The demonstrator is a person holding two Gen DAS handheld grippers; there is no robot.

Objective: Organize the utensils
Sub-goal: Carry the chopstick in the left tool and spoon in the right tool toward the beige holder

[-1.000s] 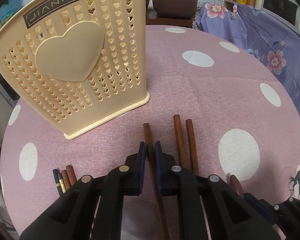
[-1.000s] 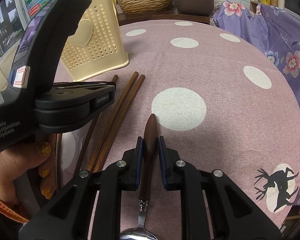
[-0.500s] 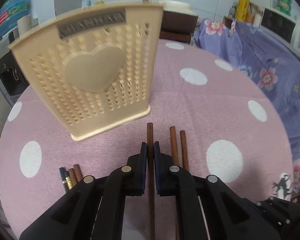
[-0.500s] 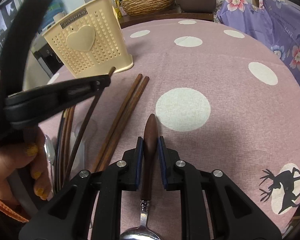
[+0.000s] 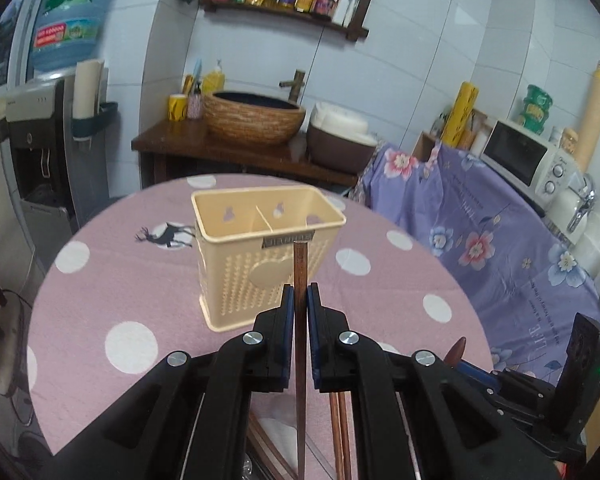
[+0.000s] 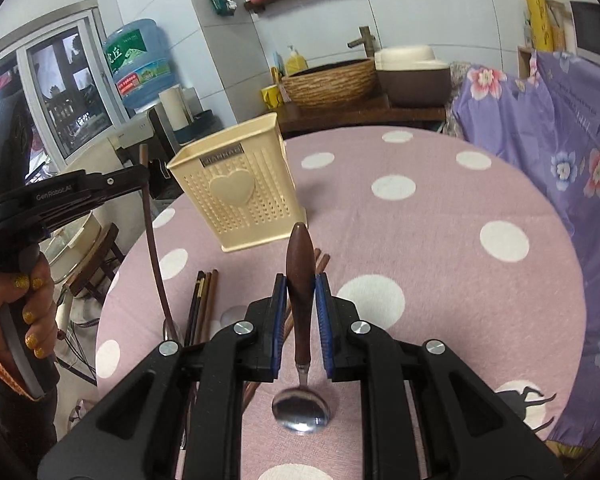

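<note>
Left gripper [image 5: 298,308]: jaws closed tight on one brown chopstick [image 5: 300,272], pinched near its blunt top end so the long tapered part hangs below, clear of the worktop [image 5: 112,292]. Probably gripped high to let the tip drop into the holder first. Cream utensil holder [image 5: 260,264] stands upright at 12 o'clock from this gripper, two compartments visible from above, both look empty, divider down the middle.

Loose chopsticks [image 6: 202,304] lie flat on the worktop at 7 o'clock of the holder in the right wrist view, more pairs partly hidden under the grippers. Not yet sorted.

Right gripper [image 6: 301,300]: jaws clamped on the dark wooden handle of a spoon [image 6: 300,276], handle end pointing up toward the holder, metal bowl hanging down behind the jaws. Lifted off the worktop. Holder sits at 11 o'clock from it, near but apart.

Judgement: both items raised for carrying to the holder, insertion not yet started.
</note>
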